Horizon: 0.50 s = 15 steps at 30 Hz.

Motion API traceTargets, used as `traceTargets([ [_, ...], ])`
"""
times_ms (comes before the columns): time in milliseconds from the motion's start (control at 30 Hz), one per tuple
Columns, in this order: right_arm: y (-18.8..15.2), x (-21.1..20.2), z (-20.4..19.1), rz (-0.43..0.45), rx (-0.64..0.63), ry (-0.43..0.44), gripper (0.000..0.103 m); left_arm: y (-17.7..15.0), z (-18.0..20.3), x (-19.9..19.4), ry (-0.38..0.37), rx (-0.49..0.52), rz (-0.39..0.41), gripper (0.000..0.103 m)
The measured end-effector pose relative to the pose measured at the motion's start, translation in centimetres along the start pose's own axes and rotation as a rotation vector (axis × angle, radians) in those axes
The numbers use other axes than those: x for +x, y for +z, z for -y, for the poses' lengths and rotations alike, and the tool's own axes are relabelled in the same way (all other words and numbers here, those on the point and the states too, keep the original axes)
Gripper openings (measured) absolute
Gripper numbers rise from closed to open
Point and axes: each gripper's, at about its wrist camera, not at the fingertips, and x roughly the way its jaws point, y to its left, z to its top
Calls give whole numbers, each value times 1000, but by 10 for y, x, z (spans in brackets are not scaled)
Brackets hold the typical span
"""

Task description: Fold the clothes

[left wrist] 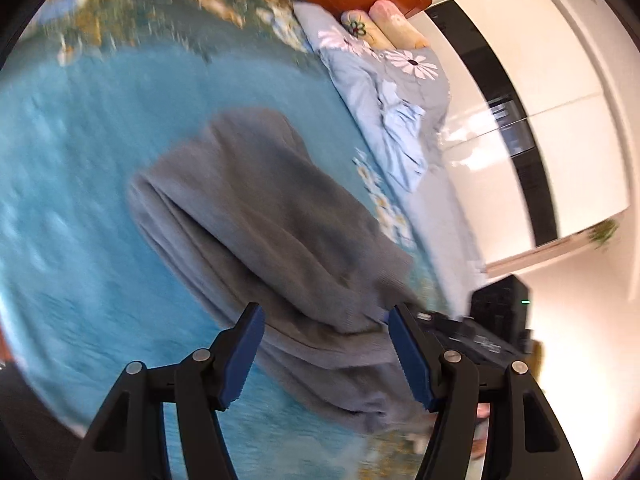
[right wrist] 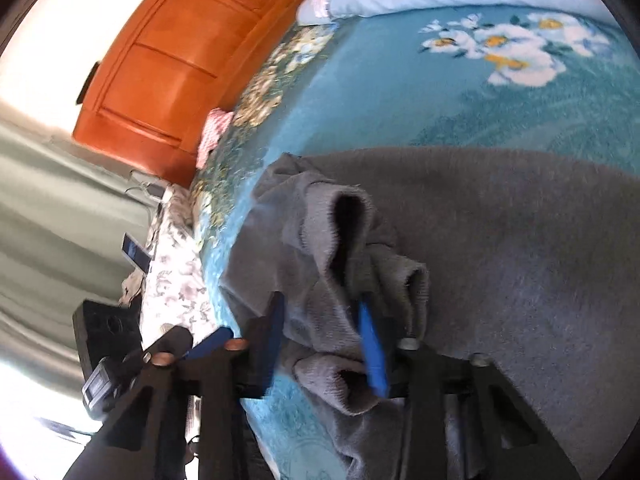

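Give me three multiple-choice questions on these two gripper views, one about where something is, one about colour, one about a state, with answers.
1. Where does the grey knitted garment lie?
A. on the teal flowered bedspread
B. on a wooden floor
C. in a basket

2. What colour are the pads of the left hand-held gripper?
A. red
B. blue
C. white

3. How does the right hand-held gripper stand?
A. far above the bed, nothing between its fingers
B. gripping a pillow
C. with a bunch of the grey cloth between its fingers

Answers: 1 A, teal fabric surrounds the garment; 2 B, both pads show blue; 3 C, grey folds fill the gap in the right wrist view.
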Motion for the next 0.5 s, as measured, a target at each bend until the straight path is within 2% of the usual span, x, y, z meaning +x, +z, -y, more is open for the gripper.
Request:
traceTargets([
  [33,1,0,2,2,16,-7,15,-1,-1,4,-18,-13,-12,68],
  [100,4,-3,0,3,21,5,7,-3,-2,11,-54,-38,-35,68],
  [233,8,-12,-5,7,25,44,3,-6,-10,24,-106,-101,-74,68],
  [300,11,-18,-14,9,23,110,3,-7,-18,27,-109,-147,-83,68],
  [500,6,-30,-20,16,99,315,3,-6,-31,25,-208,-243,-71,68],
])
